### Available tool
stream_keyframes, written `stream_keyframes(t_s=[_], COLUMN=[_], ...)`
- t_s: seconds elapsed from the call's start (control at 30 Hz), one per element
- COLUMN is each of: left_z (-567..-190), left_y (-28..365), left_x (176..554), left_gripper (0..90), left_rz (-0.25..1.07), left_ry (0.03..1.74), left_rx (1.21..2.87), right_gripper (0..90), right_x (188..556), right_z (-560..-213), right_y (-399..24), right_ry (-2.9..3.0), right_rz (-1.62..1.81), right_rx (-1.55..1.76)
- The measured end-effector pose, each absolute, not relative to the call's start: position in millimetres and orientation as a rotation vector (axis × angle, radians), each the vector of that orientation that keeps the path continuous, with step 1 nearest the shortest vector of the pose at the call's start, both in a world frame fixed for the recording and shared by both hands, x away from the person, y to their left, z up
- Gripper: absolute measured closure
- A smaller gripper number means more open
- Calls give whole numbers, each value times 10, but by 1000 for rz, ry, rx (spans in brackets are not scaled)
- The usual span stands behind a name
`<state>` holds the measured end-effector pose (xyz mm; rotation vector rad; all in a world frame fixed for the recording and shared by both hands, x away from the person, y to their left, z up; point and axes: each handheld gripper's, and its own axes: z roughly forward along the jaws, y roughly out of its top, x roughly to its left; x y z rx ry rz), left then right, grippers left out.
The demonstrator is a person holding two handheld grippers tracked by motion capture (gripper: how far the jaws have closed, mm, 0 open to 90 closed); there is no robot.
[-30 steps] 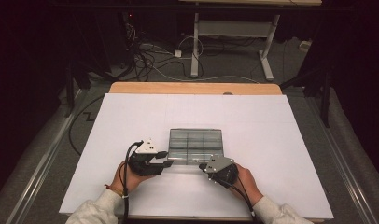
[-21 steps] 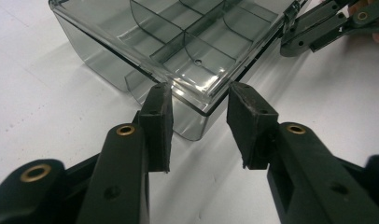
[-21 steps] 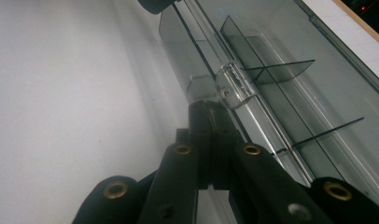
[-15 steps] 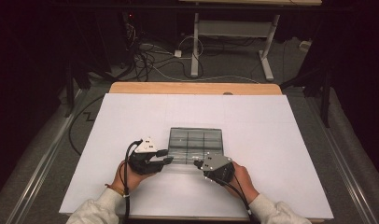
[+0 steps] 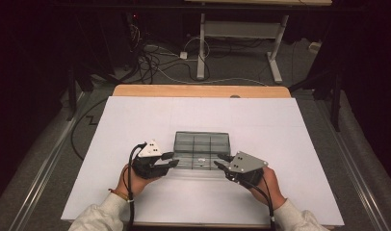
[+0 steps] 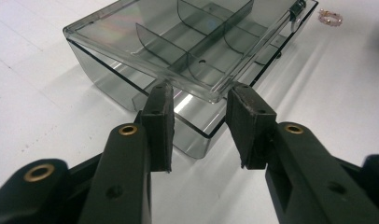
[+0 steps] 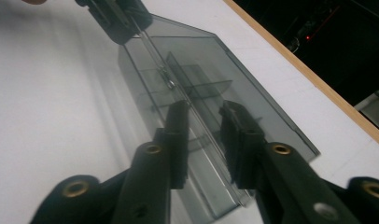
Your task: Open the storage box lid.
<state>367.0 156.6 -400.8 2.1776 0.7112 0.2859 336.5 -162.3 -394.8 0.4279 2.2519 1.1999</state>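
Step in hand: opening the smoked plastic compartment box [image 5: 202,149]; judging from the raised lid [image 6: 178,51], the lid is being lifted off the base at its near edge.
Box position: sitting on the white counter [image 5: 136,125], toward the near middle, between the two hands.
Left tool [image 5: 168,159]: jaws partly apart and just now closing a little; in the left gripper view they are standing either side of the lid's near corner, pads not visibly pressing, so nothing is firmly held.
Right tool [image 5: 221,161]: jaws just now opening from shut; in the right gripper view they are straddling the lid's thin edge with a gap on both sides, so the grip is being let go.
Next move, as judged: one tool needs a fresh hold on the lid edge to swing it back, while the other is steadying the base so the box is not sliding.
Left gripper view adds: dividers under the lid, and a small pale beaded trinket [image 6: 331,17] lying on the counter just beyond the box's far corner.
Right gripper view adds: the lid seen edge-on, tilting up, and the counter's wooden rim [image 7: 309,74].
High view adds: both hands flanking the box.
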Motion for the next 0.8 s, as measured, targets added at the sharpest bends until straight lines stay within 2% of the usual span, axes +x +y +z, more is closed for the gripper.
stream_keyframes(t_s=[0.17,0.4,0.5,0.53,0.8], left_z=[-3989,-3978,-3976,-3976,-3966], left_y=[1561,1553,1564,1565,1564], left_x=[3668,3669,3671,3670,3669], left_gripper=[607,609,608,609,619], left_rz=[307,323,320,321,342], left_ry=[703,697,696,694,685], left_rx=[2174,2170,2154,2151,2147], right_gripper=[601,491,483,455,481], right_x=[3421,3452,3453,3473,3557], right_z=[-3971,-4040,-4057,-4078,-4142], right_y=[-1747,-1815,-1836,-1856,-1899], right_ry=[2217,2215,2194,2198,2188], right_rz=[1186,1148,1138,1122,1110], right_rx=[437,443,448,455,506])
